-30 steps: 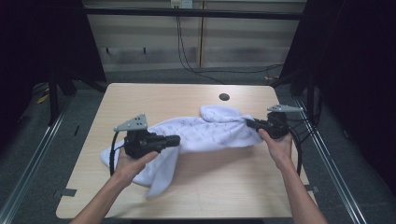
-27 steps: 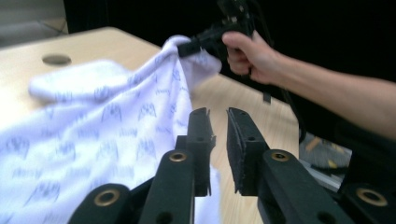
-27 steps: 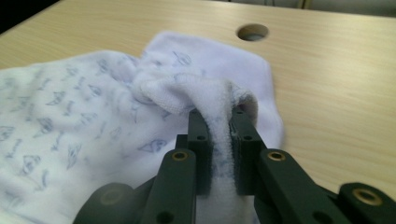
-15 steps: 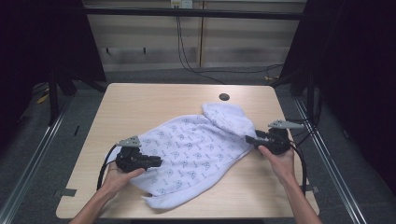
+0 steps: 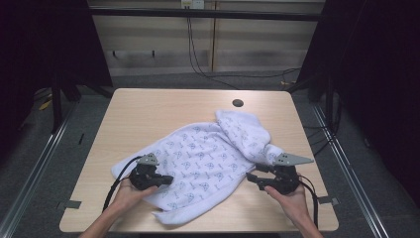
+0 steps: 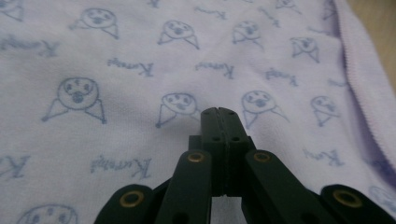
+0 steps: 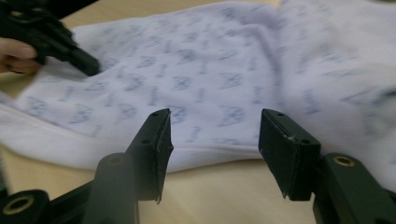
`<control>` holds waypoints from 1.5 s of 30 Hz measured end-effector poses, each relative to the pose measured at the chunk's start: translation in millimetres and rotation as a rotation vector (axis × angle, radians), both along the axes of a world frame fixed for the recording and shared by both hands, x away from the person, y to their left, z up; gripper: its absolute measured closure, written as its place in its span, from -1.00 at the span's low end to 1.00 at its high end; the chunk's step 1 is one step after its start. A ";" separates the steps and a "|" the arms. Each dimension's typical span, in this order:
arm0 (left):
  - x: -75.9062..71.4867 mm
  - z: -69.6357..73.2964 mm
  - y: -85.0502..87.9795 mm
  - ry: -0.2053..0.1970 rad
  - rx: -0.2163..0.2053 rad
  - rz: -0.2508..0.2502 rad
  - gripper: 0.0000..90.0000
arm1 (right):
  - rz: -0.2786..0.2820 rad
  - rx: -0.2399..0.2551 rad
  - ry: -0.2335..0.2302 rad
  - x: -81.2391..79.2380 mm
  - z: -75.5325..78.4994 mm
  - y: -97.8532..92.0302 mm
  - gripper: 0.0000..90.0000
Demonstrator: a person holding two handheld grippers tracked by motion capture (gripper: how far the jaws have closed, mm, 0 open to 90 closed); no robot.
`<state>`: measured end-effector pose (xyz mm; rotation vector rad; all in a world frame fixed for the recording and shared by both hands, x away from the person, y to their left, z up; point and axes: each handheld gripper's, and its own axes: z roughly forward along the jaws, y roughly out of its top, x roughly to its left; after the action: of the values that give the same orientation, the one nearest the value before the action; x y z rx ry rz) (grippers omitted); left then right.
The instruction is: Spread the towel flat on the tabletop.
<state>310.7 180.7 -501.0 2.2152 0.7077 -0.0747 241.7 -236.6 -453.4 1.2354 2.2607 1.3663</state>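
A: Item, left side?
B: Left gripper (image 5: 166,178), jaws just clenched together, nothing between them; it is seen low over the printed cloth (image 5: 208,158), at its near left part.
A: Item, middle?
B: The cloth is spread flat on the table (image 5: 148,109), one fold turned up toward the far right.
A: Item, right side?
B: Right gripper (image 5: 251,177), jaws parted and empty, is held just off the cloth's near right edge.
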 end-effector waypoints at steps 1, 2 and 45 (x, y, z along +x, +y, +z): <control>-3.3 0.1 -2.5 0.004 -0.003 -0.013 1.00 | 0.029 0.004 0.020 0.1 -4.8 4.4 0.04; -5.7 -0.1 -4.9 0.015 -0.007 -0.018 1.00 | 0.052 -0.020 0.032 0.1 -10.9 10.5 0.04; -24.1 6.5 53.5 0.019 -0.024 0.103 0.26 | 0.102 -0.076 0.035 -13.5 -4.0 12.1 0.30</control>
<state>286.5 234.3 -494.5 2.1546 0.8257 -0.0527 228.2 -224.4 -457.4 1.1429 2.4059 1.2887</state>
